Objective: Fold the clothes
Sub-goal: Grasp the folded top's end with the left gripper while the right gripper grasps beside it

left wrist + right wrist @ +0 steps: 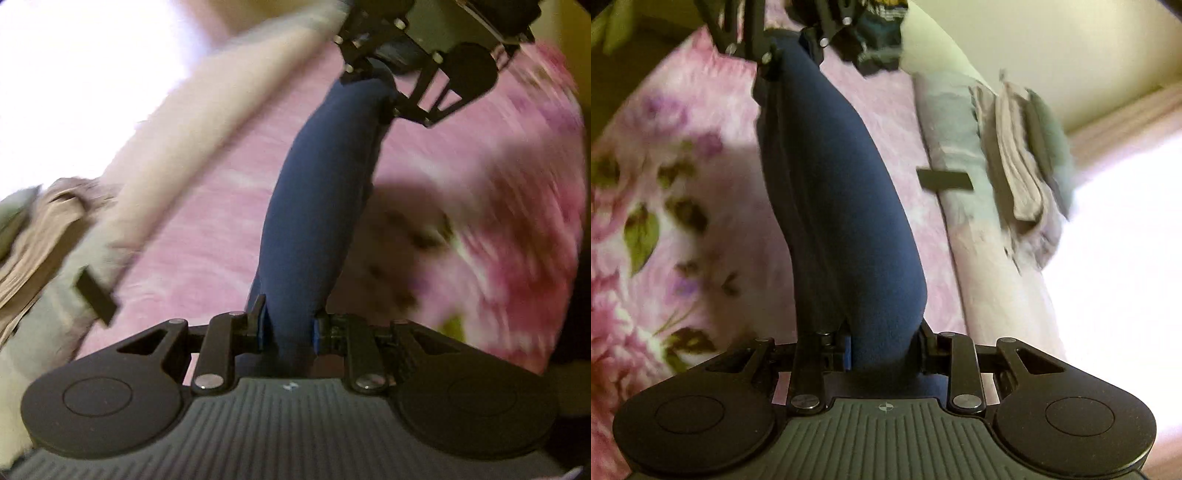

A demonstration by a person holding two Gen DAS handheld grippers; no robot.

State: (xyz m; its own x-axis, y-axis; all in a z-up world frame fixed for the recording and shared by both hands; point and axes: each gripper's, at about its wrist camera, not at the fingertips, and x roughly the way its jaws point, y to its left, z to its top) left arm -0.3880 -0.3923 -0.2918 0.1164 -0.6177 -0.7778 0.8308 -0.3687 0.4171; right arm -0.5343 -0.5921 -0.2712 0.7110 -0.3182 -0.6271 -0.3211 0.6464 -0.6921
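Note:
A dark blue garment (pixel 321 192) hangs bunched into a thick band, stretched between my two grippers above a pink floral bed. In the left wrist view my left gripper (pixel 290 328) is shut on one end of it, blue cloth filling the gap between the pads. The right gripper (pixel 380 85) shows at the top of that view, clamped on the other end. In the right wrist view the right gripper (pixel 882 347) is shut on the blue garment (pixel 834 192), and the left gripper (pixel 786 48) grips it at the far end. The rest of the garment's shape is hidden by the bunching.
A pink flowered bedsheet (pixel 665 177) lies beneath. A pale bolster or pillow (pixel 956 155) runs along its side with a small black rectangular object (pixel 945 180) on it. A stack of folded beige and grey clothes (pixel 1019 155) sits beyond; a bright window glare (pixel 1126 229) washes out that side.

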